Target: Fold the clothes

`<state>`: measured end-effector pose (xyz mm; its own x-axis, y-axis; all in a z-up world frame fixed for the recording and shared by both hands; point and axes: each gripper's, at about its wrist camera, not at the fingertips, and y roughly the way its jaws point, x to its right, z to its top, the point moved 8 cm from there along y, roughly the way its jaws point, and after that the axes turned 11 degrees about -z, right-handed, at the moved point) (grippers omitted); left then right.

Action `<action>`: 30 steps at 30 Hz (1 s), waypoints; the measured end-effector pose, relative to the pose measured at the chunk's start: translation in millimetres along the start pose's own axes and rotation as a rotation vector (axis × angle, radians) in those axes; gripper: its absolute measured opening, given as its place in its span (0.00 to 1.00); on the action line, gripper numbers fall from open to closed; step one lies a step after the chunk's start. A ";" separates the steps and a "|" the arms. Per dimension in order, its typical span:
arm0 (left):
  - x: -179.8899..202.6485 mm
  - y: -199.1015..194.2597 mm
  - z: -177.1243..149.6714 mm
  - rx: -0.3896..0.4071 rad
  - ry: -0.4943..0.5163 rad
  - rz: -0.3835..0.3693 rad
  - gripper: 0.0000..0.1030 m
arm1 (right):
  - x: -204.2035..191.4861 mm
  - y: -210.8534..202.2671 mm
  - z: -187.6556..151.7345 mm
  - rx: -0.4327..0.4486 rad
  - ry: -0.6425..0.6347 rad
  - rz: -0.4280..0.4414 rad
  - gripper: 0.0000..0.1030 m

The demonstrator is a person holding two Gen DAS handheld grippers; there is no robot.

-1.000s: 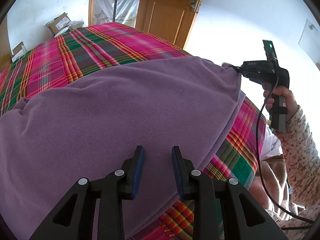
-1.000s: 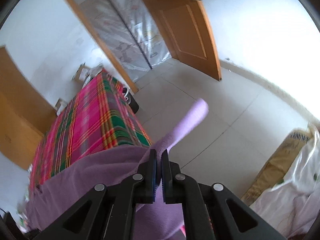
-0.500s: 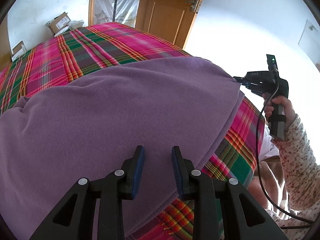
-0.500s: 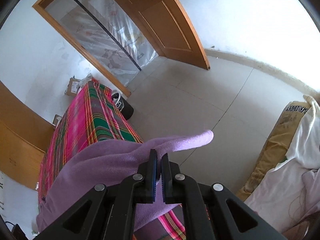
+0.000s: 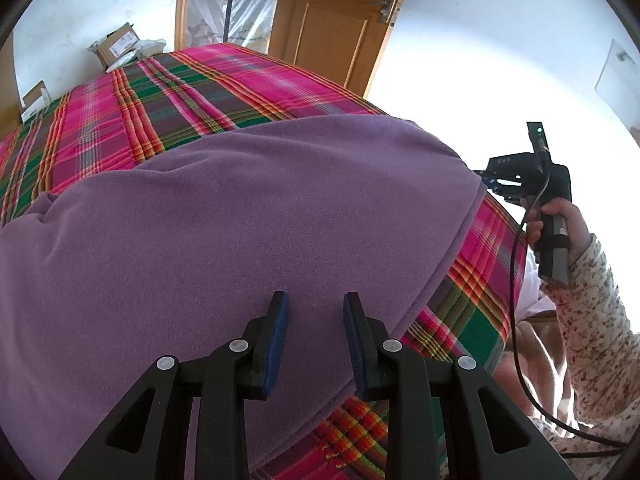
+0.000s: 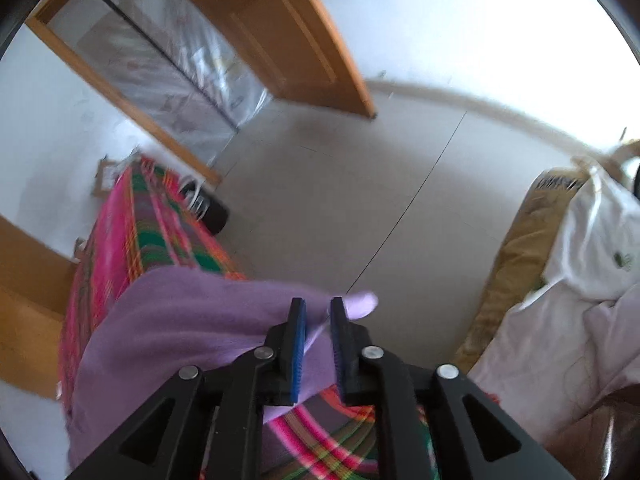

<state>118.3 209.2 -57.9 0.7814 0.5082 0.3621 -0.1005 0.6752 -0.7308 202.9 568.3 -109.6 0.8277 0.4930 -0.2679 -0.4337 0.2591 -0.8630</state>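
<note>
Matt purple fleece garment [image 5: 240,216] lies on woven plaid cloth [image 5: 140,112]; wooden door [image 5: 336,28] glossy.

Home bedroom, plaid-covered bed [image 5: 224,92], wooden door [image 5: 336,24]

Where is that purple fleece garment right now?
In the left wrist view the purple fleece garment lies spread over the plaid bedcover; its far right corner lies by the right gripper.

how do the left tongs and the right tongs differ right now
Gap: the left tongs stand wide open; the right tongs are open only narrowly.
Contents: nothing lies between the left tongs, which sit over the broad purple fleece garment; a corner of that garment runs between the right tongs.
Place: the left tongs are over the pink and green plaid bedspread; the right tongs are at its edge, over floor.
Both are black with blue pads.
</note>
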 end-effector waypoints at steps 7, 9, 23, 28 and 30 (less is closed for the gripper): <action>20.0 15.2 11.9 -0.022 0.061 -0.039 0.34 | -57.9 -17.6 12.7 0.049 -0.143 0.220 0.27; 32.1 25.2 16.4 -0.045 0.102 -0.046 0.44 | -81.3 -14.4 7.8 0.025 -0.243 0.245 0.34; 95.7 74.4 38.5 -0.089 0.237 -0.132 0.44 | -149.6 -1.3 -5.2 0.065 -0.554 0.158 0.15; 94.4 73.2 36.8 -0.081 0.199 -0.156 0.44 | -148.6 -3.8 1.6 0.086 -0.549 0.141 0.04; 95.6 72.6 35.5 -0.078 0.193 -0.160 0.44 | -150.4 -3.9 6.6 0.101 -0.530 0.141 0.03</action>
<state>163.8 325.7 -55.8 0.8873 0.2816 0.3652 0.0760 0.6918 -0.7181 77.8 498.7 -63.1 0.4782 0.8722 -0.1031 -0.5804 0.2258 -0.7824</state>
